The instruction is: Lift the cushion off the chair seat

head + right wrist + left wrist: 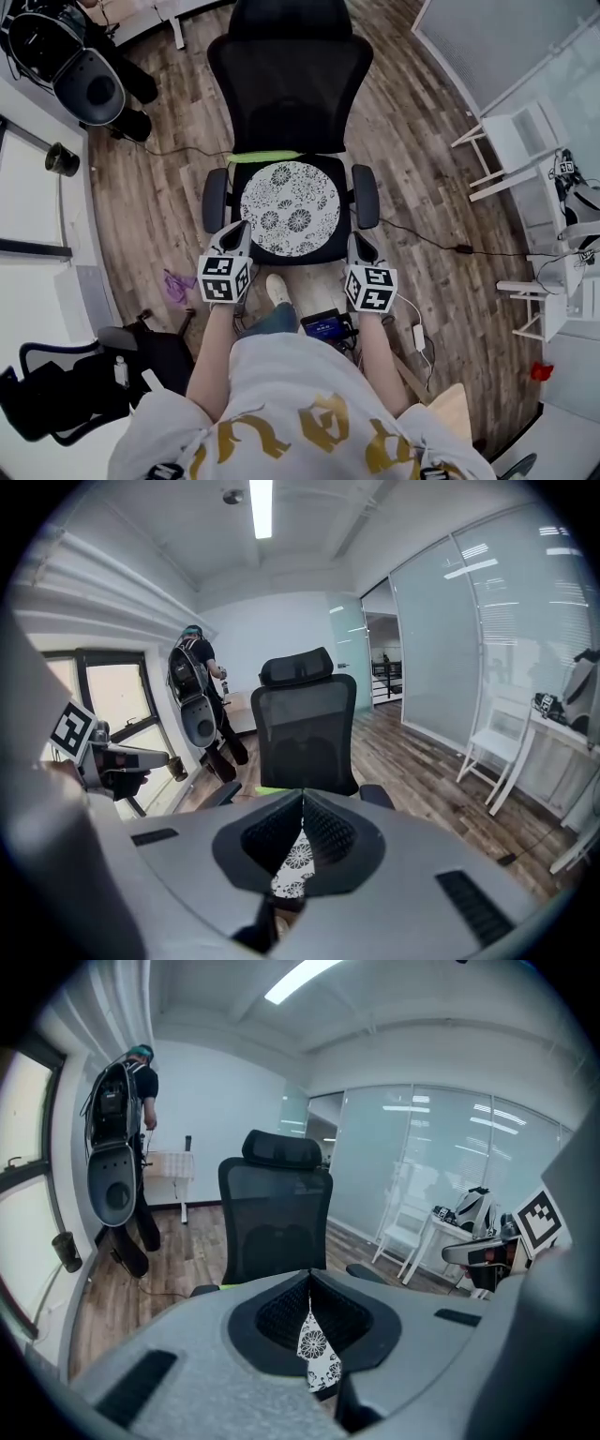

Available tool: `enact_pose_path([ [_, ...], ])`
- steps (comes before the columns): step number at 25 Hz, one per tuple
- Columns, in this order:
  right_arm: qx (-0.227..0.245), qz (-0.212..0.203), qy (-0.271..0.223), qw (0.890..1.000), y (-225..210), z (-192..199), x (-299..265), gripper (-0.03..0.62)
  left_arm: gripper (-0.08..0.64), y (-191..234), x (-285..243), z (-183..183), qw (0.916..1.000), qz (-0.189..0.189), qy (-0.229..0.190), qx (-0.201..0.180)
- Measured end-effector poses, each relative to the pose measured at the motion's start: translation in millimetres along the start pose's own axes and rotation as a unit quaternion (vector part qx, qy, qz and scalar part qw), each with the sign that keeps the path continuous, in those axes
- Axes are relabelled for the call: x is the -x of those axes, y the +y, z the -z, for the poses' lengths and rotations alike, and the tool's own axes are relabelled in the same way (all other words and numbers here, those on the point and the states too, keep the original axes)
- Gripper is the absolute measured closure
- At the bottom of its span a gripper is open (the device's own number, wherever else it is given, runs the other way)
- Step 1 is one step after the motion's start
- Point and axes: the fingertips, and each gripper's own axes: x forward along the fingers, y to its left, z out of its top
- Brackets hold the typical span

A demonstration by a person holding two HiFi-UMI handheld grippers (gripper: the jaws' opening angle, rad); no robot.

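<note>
Head view: the round patterned cushion (pixel 289 208) lies flat, pattern up, on the chair (pixel 289 94) seat, with no clear long axis. Left gripper (pixel 241 228) and right gripper (pixel 357 241), both closed and empty, flank its near edge.

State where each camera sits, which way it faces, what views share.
Head view: on the head, steeply down at chair, cushion, forearms, left gripper, right gripper.
Left gripper view: along its shut jaws at the chair back; right gripper's cube at right.
Right gripper view: likewise; left gripper's cube at left.
All share chair and cushion.
</note>
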Motion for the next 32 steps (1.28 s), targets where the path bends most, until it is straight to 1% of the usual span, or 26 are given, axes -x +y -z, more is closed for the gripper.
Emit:
enact_pose_path([
  [4, -0.003, 0.008, 0.007, 1.000, 2, -15, -31, 0.581, 0.549, 24, -26, -12, 0.9999, 0.003, 0.010, 0.005],
  [7, 0.003, 0.009, 0.012, 1.000, 6, -23, -54, 0.581, 0.549, 46, -42, -19, 0.9993, -0.011, 0.019, 0.029],
  [9, 0.006, 0.011, 0.015, 1.000, 9, -28, -66, 0.581, 0.549, 54, -50, -23, 0.9990, -0.007, 0.018, 0.040],
  [13, 0.005, 0.016, 0.015, 1.000, 15, -35, -83, 0.581, 0.549, 64, -65, -30, 0.9992, 0.008, 0.026, 0.030],
  [17, 0.002, 0.024, 0.014, 1.000, 14, -40, -98, 0.581, 0.549, 74, -76, -33, 0.9990, 0.012, 0.038, 0.018],
  [20, -0.008, 0.033, 0.011, 0.999, 13, -44, -97, 0.581, 0.549, 79, -81, -33, 0.9986, 0.016, 0.041, 0.028],
  [23, -0.020, 0.035, 0.004, 0.999, 11, -51, -92, 0.581, 0.549, 82, -83, -36, 0.9986, 0.012, 0.037, 0.036],
  [25, -0.016, 0.028, -0.005, 0.999, 12, -55, -90, 0.581, 0.549, 83, -83, -40, 0.9990, 0.006, 0.031, 0.032],
  [29, -0.015, -0.013, -0.038, 0.999, 19, -66, -94, 0.581, 0.549, 88, -86, -46, 0.9993, -0.003, 0.026, 0.025],
  [32, -0.012, -0.015, -0.038, 0.999, 15, -64, -102, 0.580, 0.549, 89, -90, -45, 0.9993, -0.014, 0.026, 0.025],
])
